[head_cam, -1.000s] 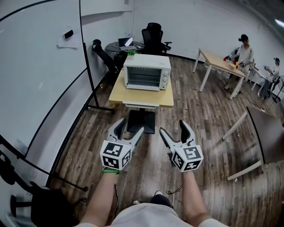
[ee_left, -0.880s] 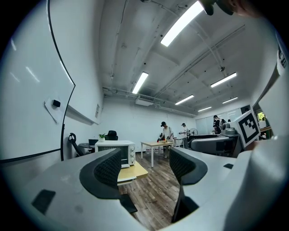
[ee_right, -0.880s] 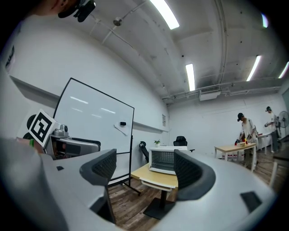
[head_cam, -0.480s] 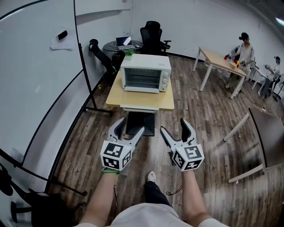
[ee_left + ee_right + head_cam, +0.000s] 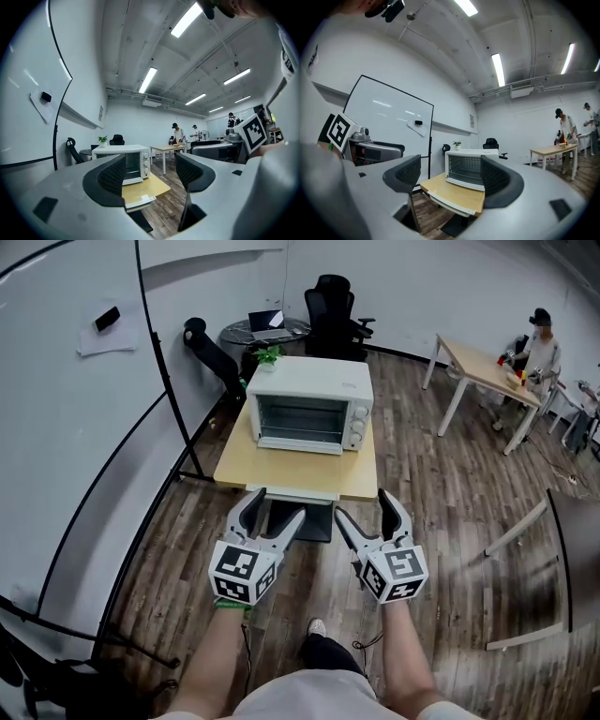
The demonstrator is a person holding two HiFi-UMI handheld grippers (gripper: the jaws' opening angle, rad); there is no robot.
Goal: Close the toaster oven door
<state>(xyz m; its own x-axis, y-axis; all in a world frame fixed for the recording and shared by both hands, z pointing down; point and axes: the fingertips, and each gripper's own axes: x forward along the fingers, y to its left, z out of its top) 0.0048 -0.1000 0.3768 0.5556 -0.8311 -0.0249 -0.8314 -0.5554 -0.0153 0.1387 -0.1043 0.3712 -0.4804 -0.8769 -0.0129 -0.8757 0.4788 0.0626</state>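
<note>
Head view: toaster oven [image 5: 310,406] stands on the far half of the desk [image 5: 281,470], back against the far edge, knobs on its right side. A pale lip runs along the bottom of its front; cannot tell here whether the door is down. Left gripper [image 5: 276,507] and right gripper [image 5: 366,507] are held side by side just short of the desk's near edge, over the wooden floor [image 5: 422,484]. Both are spread and carry nothing. Whiteboard [image 5: 66,427] stands beyond the desk's left edge, an office chair [image 5: 336,306] past the far edge, and a second desk [image 5: 487,367] well off to the right.

Left gripper view: jaws stand wide apart, nothing between them. Through the gap, the toaster oven [image 5: 138,165] shows on the desk [image 5: 145,190], apart from the gripper. The near right corner of the desk points this way.

Right gripper view: jaws released, gap empty. The toaster oven [image 5: 464,171] sits framed between them at the far edge of the desk [image 5: 454,197]. A wire rack shows inside, and the door looks folded down at the front. No contact with the gripper.
</note>
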